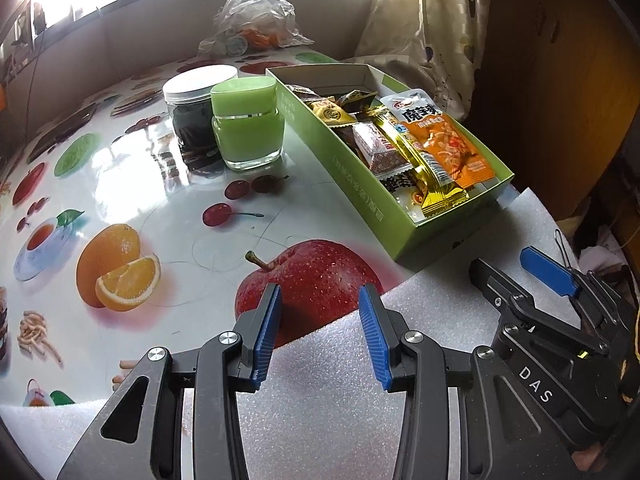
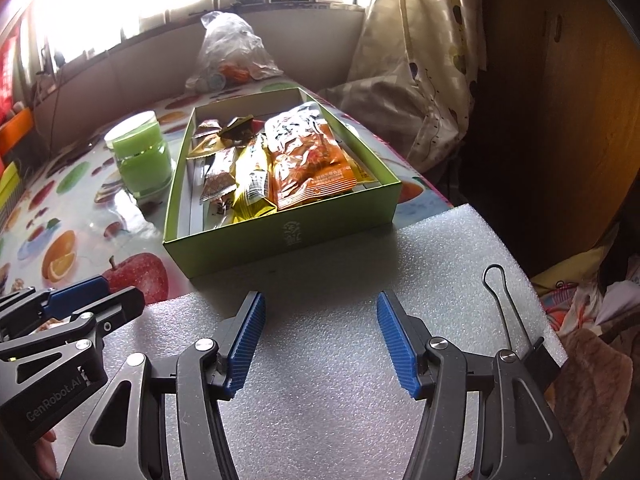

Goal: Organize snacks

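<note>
Snacks packed in a green box on the fruit-print table, both grippers empty.

The green cardboard box [image 2: 280,236] sits on the tablecloth [image 1: 120,184], its near end on a white foam sheet [image 2: 340,288]; inside lie an orange snack pouch [image 2: 312,160], a gold wrapped bar [image 2: 252,184] and smaller candies. Just beside the box stands a green jar [image 1: 246,128], touching a white-lidded jar [image 1: 192,100]. A plastic bag [image 1: 256,16] rests by the far wall. The left gripper [image 1: 320,336] and right gripper [image 2: 320,344] hover over the foam, fingers spread, holding nothing.
</note>
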The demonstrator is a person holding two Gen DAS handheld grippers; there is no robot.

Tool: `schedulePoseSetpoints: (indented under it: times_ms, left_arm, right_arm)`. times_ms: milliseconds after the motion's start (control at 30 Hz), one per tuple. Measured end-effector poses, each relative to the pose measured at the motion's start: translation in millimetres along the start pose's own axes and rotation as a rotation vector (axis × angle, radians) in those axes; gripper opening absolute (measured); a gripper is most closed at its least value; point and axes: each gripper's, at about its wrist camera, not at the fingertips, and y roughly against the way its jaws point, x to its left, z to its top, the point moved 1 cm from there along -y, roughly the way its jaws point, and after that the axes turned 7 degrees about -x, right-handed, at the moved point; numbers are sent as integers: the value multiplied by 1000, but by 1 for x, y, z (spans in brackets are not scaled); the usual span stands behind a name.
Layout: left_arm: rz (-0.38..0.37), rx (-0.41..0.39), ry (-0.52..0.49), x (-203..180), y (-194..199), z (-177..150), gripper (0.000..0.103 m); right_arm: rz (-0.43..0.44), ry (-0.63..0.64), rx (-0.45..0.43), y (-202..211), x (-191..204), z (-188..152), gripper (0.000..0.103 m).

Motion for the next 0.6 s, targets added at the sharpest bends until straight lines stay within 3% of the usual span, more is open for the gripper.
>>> schedulePoseSetpoints:
  times_ms: [600]
  left_arm:
    - [2,-11,-2,0,0,-1,41]
  right_arm:
    - [-2,-2,-6,1,-1,0,59]
